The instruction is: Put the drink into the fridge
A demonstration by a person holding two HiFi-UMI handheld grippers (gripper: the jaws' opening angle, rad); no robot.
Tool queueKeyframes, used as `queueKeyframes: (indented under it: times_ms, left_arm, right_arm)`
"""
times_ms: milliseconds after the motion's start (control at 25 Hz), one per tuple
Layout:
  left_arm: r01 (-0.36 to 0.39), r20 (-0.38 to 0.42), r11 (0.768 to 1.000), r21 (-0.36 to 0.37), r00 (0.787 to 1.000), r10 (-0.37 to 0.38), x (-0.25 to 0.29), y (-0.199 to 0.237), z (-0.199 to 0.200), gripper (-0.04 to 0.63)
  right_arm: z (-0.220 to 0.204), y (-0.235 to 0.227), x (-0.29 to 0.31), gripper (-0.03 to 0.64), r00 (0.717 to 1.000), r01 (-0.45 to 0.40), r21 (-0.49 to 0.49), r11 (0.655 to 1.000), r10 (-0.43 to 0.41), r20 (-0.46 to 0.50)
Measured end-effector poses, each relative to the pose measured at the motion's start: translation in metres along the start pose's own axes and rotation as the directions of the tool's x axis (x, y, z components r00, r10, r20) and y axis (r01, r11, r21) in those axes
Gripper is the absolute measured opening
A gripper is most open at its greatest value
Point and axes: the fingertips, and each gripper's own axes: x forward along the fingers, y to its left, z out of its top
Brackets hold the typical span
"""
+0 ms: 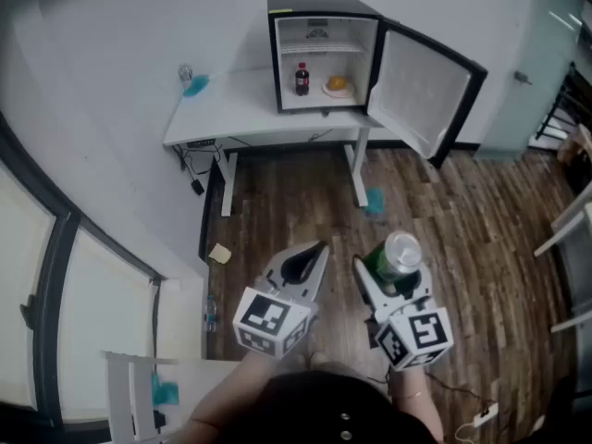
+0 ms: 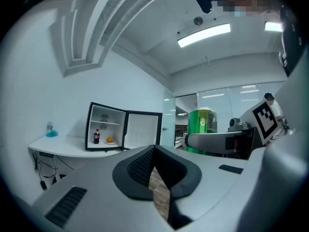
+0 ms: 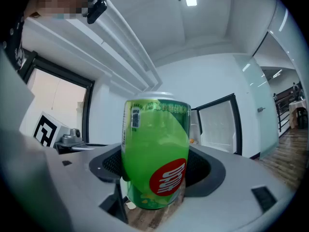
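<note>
A green drink can (image 1: 398,256) stands upright between the jaws of my right gripper (image 1: 392,274), which is shut on the can (image 3: 155,153). My left gripper (image 1: 317,250) is beside it at the left, shut with nothing in it, its black pads (image 2: 145,166) meeting at the tips. The can (image 2: 202,124) also shows in the left gripper view. Ahead, a small black fridge (image 1: 324,54) stands on a white table (image 1: 231,109) with its door (image 1: 421,91) swung open to the right. Inside are a cola bottle (image 1: 302,79) and an orange thing on a plate (image 1: 338,84).
A blue thing (image 1: 194,84) sits at the table's left end. Cables (image 1: 194,169) hang under the table. A teal scrap (image 1: 375,200) and a tan scrap (image 1: 220,252) lie on the wood floor between me and the table. Windows run along the left.
</note>
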Motion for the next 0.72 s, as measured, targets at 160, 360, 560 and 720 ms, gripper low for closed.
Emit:
queueKeyframes:
  times_ms: [160, 360, 560, 720]
  left_arm:
    - [-0.029, -0.050, 0.999, -0.031, 0.998, 0.027, -0.005, 0.004, -0.011, 0.006]
    - [-0.020, -0.077, 1.000, -0.018, 0.997, 0.018, 0.002, 0.007, -0.016, 0.006]
    - [-0.030, -0.070, 0.999, -0.027, 0.997, 0.028, 0.002, 0.013, -0.014, 0.006]
    - [-0.038, -0.056, 0.998, -0.040, 0.998, 0.036, -0.001, 0.019, -0.013, 0.006]
  right_arm:
    - [-0.006, 0.002, -0.002, 0.347, 0.999, 0.007, 0.013, 1.000, -0.007, -0.040]
    - [-0.009, 0.005, 0.008, 0.347, 0.999, -0.013, -0.020, 1.000, 0.012, -0.053]
    - [-0.008, 0.012, 0.018, 0.347, 0.998, -0.025, -0.046, 0.999, 0.022, -0.057]
    - [-0.009, 0.018, 0.023, 0.347, 0.998, -0.031, -0.037, 0.999, 0.028, -0.060]
